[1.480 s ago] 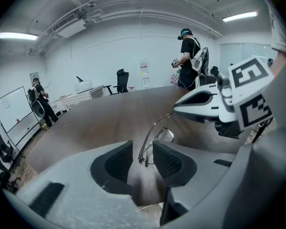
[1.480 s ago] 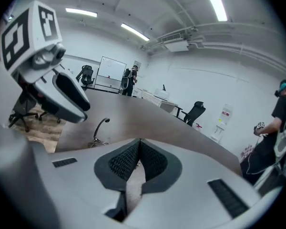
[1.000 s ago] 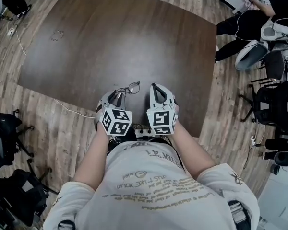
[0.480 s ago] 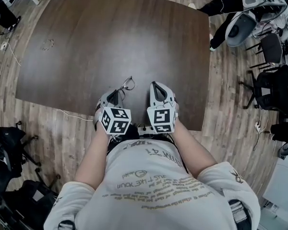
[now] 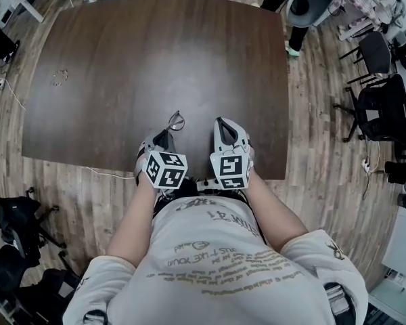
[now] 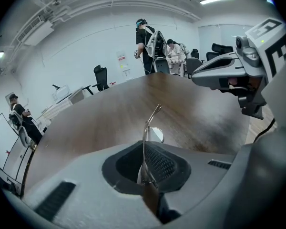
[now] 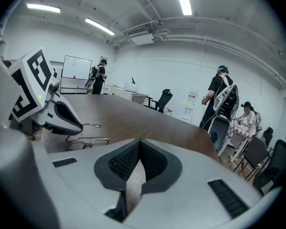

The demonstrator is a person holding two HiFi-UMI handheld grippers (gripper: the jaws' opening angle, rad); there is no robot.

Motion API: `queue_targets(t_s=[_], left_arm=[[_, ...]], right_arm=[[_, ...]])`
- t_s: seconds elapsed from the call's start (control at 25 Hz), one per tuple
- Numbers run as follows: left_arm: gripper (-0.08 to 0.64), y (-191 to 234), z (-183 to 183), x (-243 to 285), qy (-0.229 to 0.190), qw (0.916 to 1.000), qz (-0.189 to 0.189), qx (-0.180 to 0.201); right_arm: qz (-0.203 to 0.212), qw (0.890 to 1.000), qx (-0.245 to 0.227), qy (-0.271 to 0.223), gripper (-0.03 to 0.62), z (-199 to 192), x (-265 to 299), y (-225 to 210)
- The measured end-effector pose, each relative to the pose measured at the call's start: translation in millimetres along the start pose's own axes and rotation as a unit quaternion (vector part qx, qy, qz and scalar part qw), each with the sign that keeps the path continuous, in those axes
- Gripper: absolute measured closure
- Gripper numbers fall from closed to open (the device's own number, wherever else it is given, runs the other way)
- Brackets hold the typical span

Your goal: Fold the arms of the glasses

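Note:
A pair of thin metal-framed glasses point(image 5: 175, 120) lies low over the dark brown table point(image 5: 155, 53) near its front edge. My left gripper point(image 5: 164, 138) is shut on them: in the left gripper view the thin frame point(image 6: 150, 123) runs up out of the closed pads point(image 6: 157, 163), with one lens point(image 6: 156, 135) showing beyond. My right gripper point(image 5: 224, 128) hovers just right of the glasses, shut with nothing between its pads point(image 7: 124, 159). In the right gripper view the glasses point(image 7: 88, 141) stretch out beside the left gripper point(image 7: 62, 116), their arms unfolded.
A small wiry object point(image 5: 57, 78) lies far left on the table. A white cable point(image 5: 108, 173) runs along the front edge. Office chairs point(image 5: 386, 107) stand on the right, dark bags point(image 5: 13, 215) on the floor at left. People stand beyond the table's far end.
My left gripper's jaws have closed on the glasses, which have swung from lying broadside to nearly edge-on in the head view. Both hands have shifted slightly; the head camera has panned.

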State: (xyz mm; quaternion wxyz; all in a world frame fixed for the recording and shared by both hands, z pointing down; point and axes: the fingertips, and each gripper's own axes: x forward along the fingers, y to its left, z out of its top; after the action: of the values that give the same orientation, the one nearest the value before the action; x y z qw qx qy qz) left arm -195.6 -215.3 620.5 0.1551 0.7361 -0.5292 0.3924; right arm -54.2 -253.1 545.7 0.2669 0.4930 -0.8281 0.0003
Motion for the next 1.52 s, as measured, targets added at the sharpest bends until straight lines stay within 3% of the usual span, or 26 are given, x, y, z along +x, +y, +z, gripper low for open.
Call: queue_targets(t_s=[0.64, 0.96, 1.36, 1.52], left_arm=[[0.535, -6, 5, 35, 0.024, 0.9993, -0.020, 0.020], [0.535, -6, 16, 38, 0.005, 0.9992, -0.012, 0.038], [0.497, -6, 32, 27, -0.037, 0.9988, -0.011, 0.031], [0.497, -5, 28, 26, -0.033, 0.9991, -0.005, 0.024]], right_arm=[[-0.029, 0.999, 0.016, 0.023, 0.577, -13, 2, -28], [-0.033, 0.999, 0.016, 0.027, 0.577, -15, 4, -34], [-0.026, 0.999, 0.016, 0.027, 0.577, -17, 6, -33], [-0.022, 0.999, 0.014, 0.024, 0.577, -16, 7, -30]])
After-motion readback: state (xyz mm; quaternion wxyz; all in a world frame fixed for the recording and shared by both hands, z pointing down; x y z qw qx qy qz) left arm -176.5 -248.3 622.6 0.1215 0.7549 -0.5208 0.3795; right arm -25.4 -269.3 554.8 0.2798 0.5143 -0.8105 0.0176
